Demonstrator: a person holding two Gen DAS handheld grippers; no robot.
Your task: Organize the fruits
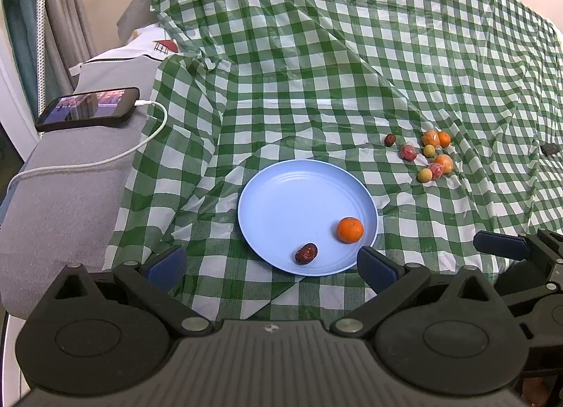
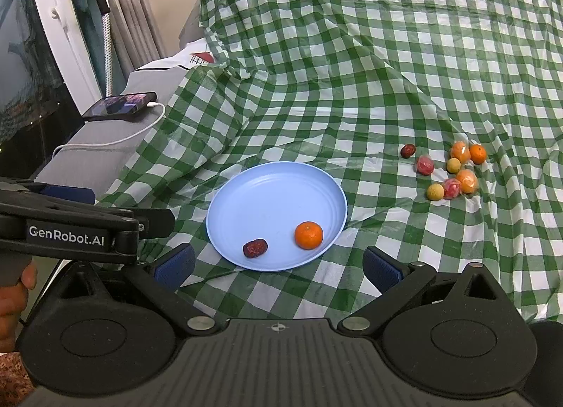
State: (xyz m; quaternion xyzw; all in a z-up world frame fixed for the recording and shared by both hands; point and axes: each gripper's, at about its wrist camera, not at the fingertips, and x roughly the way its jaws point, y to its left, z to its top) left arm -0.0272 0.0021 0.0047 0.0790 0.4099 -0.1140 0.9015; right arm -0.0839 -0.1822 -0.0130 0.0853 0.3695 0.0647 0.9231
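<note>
A light blue plate (image 1: 281, 195) (image 2: 267, 192) lies on the green checked cloth. On it sit an orange (image 1: 349, 229) (image 2: 308, 235) and a dark red date (image 1: 306, 254) (image 2: 254, 248). A cluster of several small fruits (image 1: 431, 157) (image 2: 454, 174), orange, yellow and pink, lies to the plate's right, with another dark date (image 1: 389, 139) (image 2: 407, 150) apart at its left. My left gripper (image 1: 271, 268) is open and empty just before the plate's near rim. My right gripper (image 2: 279, 268) is open and empty, also near the rim.
A phone (image 1: 88, 109) (image 2: 121, 106) on a white charging cable (image 1: 105, 157) rests on a grey sofa arm (image 1: 63, 202) at the left. The cloth is wrinkled and rises steeply behind the plate. A small dark object (image 1: 549, 148) lies far right.
</note>
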